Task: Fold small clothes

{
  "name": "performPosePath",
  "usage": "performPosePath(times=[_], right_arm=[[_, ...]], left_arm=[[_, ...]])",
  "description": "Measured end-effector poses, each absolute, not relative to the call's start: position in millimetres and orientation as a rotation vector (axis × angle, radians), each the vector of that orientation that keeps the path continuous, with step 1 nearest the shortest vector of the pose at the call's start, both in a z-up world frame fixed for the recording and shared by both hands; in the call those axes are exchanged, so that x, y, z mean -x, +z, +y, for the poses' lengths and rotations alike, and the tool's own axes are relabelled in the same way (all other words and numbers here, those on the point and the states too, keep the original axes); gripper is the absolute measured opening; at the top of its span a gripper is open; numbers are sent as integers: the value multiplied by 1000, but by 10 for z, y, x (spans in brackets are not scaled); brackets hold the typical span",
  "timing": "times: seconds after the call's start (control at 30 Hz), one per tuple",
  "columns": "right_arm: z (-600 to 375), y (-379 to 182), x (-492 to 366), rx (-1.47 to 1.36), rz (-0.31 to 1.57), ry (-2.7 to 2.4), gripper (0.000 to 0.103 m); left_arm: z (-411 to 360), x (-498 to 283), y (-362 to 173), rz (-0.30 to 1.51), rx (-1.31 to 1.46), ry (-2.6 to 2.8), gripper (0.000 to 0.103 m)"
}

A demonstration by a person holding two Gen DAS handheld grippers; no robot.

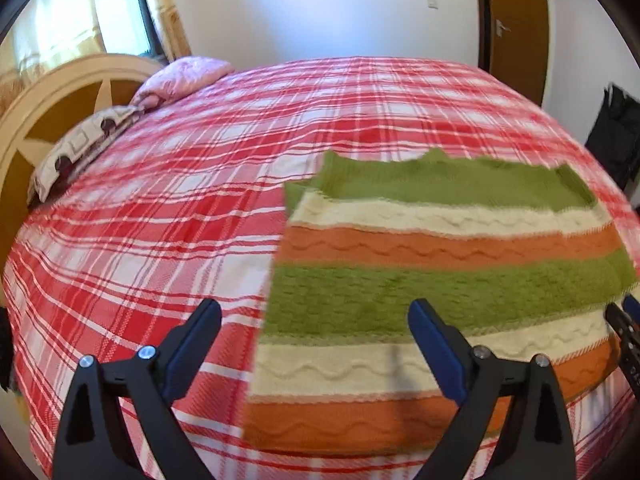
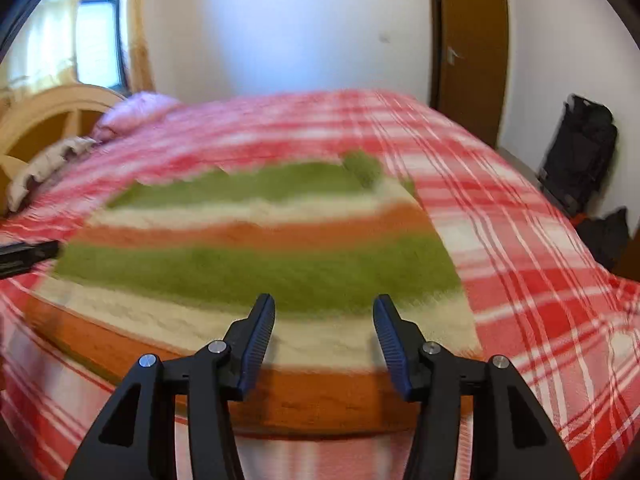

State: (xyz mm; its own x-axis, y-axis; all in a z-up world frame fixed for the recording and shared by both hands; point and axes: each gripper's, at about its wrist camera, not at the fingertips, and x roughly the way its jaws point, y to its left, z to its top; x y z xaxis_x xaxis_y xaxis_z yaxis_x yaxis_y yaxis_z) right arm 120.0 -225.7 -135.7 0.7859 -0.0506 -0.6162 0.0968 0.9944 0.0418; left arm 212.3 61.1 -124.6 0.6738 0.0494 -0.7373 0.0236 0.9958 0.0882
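Left wrist view, striped sweater (image 1: 420, 280) flat on plaid bedspread (image 1: 160, 240), jaws empty

No legible text, label, brand, number or sign found on any surface in either view. The patterned pillow (image 1: 76, 152) by the headboard bears printed shapes only, too blurred to read as lettering.

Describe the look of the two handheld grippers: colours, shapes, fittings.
Both the left gripper and the right gripper look alike: matte black angular linkage arms with triangular cut-outs, round silver pivot bolts, and long dark blue ribbed pads on the inner faces of the fingers. No cables, markings or sleeves show.
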Motion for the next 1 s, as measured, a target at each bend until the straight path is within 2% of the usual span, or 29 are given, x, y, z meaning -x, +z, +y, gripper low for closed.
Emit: performPosePath(times=[0.07,0.1,0.17,0.3,0.4,0.57,0.7,1.0], right_arm=[[-2062,-1225,-1284,-61,651,-13,50],[-1958,-1179,-1354,-57,653,23,36],[-1742,-1121,-1579,-50,668,56,18],[-1443,-1227,-1979,-73,700,90,18],[-1289,-1559,-2192,-101,778,99,18],[-1273,-1634,-2150,-102,759,95,18],[-1263,-1644,-2158,-96,756,93,18],[-1353,-1649,-2138,-132,746,114,18]], left_arm=[[820,-2193,-1216,834,-30,6,97],[889,-2230,-1208,836,-2,4,97],[1036,-2337,-1189,846,70,0,97],[1104,-2559,-1230,880,154,-4,97],[988,-2674,-1359,921,155,-33,97],[932,-2846,-1729,1029,241,-61,97],[793,-2830,-1763,990,184,-37,103],[777,-2883,-1763,980,162,-23,102]])
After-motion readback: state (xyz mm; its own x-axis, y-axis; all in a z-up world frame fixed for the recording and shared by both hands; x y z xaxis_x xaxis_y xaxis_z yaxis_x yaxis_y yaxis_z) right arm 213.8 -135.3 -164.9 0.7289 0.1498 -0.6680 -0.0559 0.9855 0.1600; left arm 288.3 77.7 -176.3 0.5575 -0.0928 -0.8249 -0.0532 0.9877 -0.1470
